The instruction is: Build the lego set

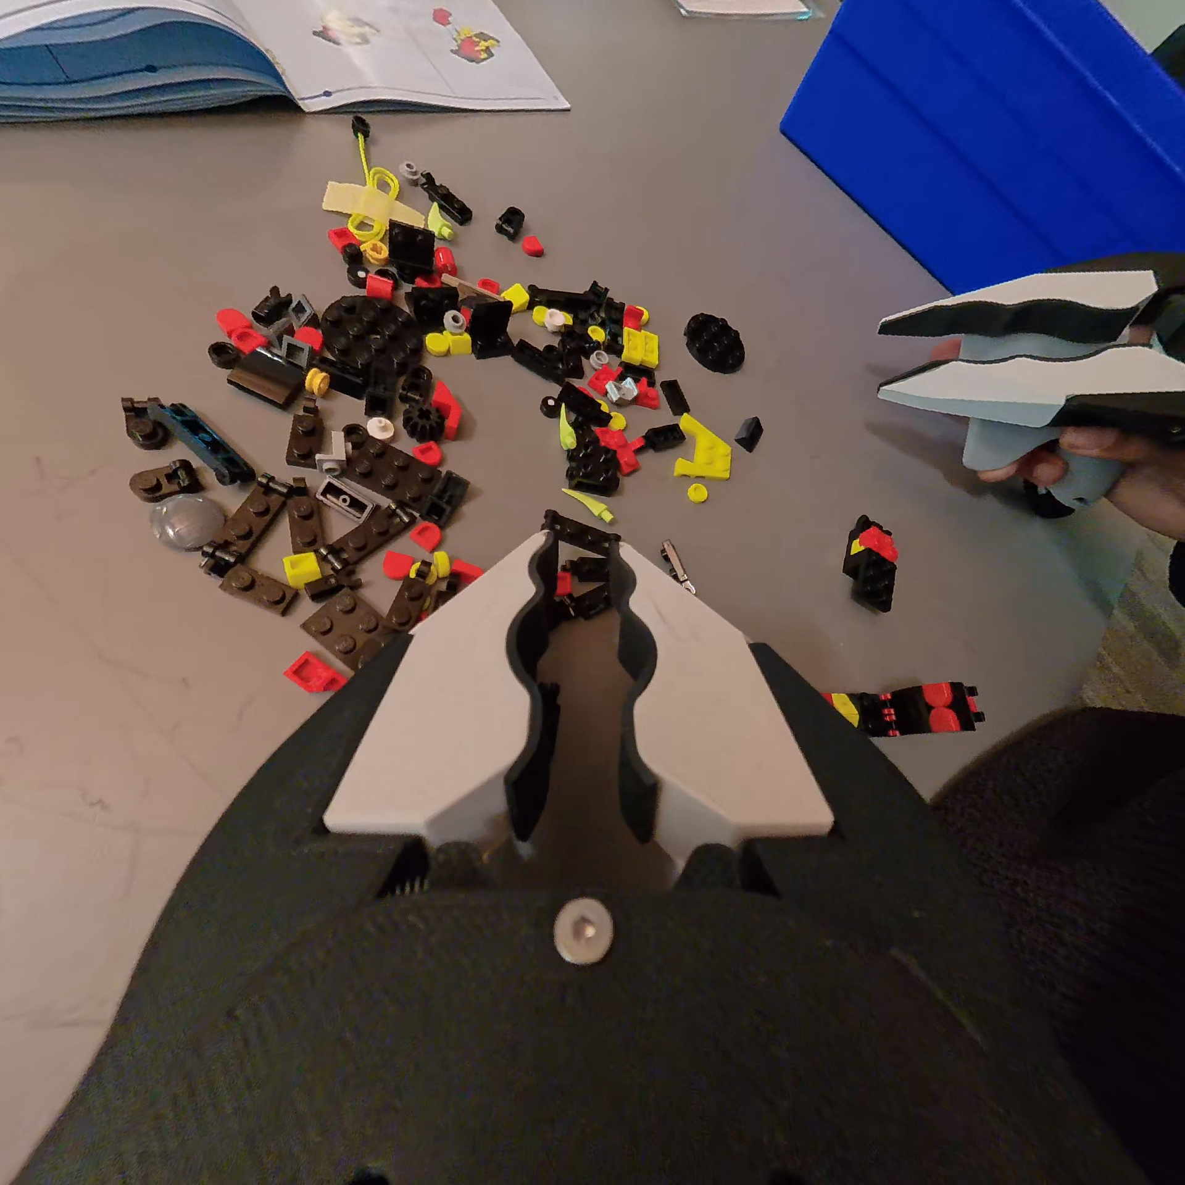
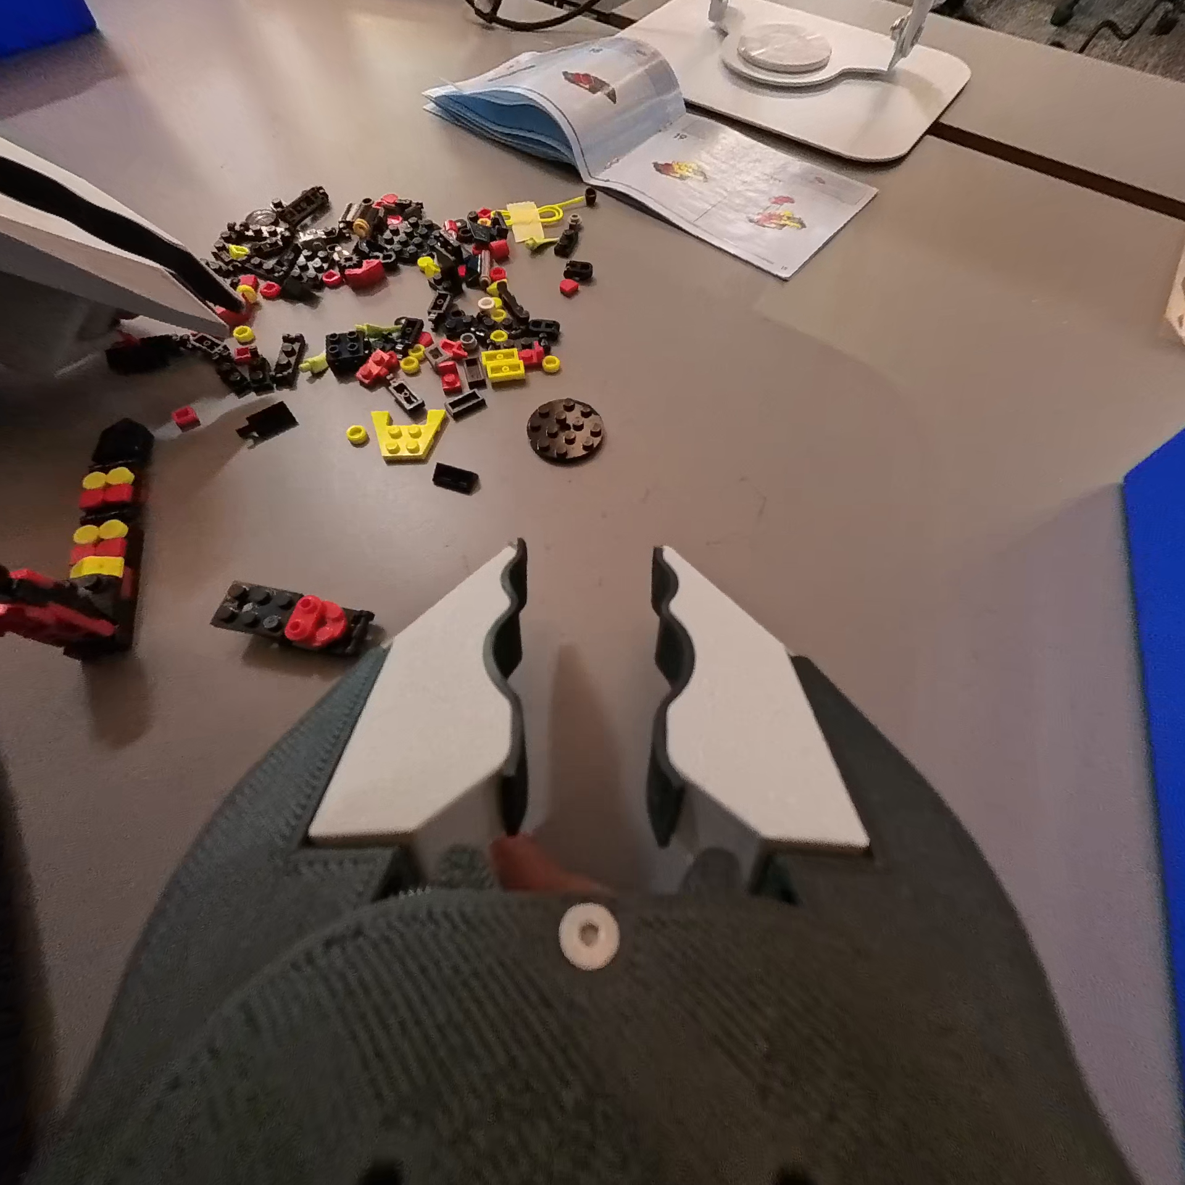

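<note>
A: Table (image 2: pixel 801 397): smooth, matt grey-brown, soft sheen under the light. Loose bricks (image 1: pixel 385 359): glossy hard plastic.

B: Left gripper (image 1: pixel 580 545): pale fingers (image 1: pixel 462 692) smooth and matt, black body ridged, rough like layered print. Bolt (image 1: pixel 582 930) looks metal, dull shine.

A: Booklet (image 2: pixel 647 122): thin paper, slight gloss. Blue bin (image 1: pixel 1000 128): smooth shiny plastic.

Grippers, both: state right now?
Left tool: closed on a black piece at its tips.
Right tool: open, nothing between its fingers.
</note>
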Motion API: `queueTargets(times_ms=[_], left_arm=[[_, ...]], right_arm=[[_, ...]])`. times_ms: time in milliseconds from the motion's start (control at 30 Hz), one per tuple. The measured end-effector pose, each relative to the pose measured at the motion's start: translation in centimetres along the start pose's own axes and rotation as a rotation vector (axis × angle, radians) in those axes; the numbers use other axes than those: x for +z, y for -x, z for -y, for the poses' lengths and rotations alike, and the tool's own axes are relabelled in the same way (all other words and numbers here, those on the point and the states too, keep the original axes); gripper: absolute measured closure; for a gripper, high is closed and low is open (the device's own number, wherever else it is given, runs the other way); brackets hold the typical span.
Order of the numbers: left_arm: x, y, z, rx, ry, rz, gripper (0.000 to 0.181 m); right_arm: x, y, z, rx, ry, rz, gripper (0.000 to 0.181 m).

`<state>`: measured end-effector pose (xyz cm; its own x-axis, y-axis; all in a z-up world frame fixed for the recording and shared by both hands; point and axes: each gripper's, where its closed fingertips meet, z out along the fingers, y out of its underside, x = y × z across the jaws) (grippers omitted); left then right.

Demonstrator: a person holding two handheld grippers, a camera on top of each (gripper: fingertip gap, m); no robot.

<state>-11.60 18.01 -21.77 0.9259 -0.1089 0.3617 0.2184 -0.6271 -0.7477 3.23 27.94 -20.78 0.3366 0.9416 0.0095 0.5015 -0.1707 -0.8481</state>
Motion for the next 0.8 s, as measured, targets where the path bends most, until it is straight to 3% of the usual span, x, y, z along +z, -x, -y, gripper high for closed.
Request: queueTargets(times_ms=[800], left_arm=[[0.09, 0.12, -0.05, -0.004, 0.006, 0.005, 0.168]], right_arm=[[0.11, -0.04, -0.16, -0.003, 0.013, -0.005, 0.147]])
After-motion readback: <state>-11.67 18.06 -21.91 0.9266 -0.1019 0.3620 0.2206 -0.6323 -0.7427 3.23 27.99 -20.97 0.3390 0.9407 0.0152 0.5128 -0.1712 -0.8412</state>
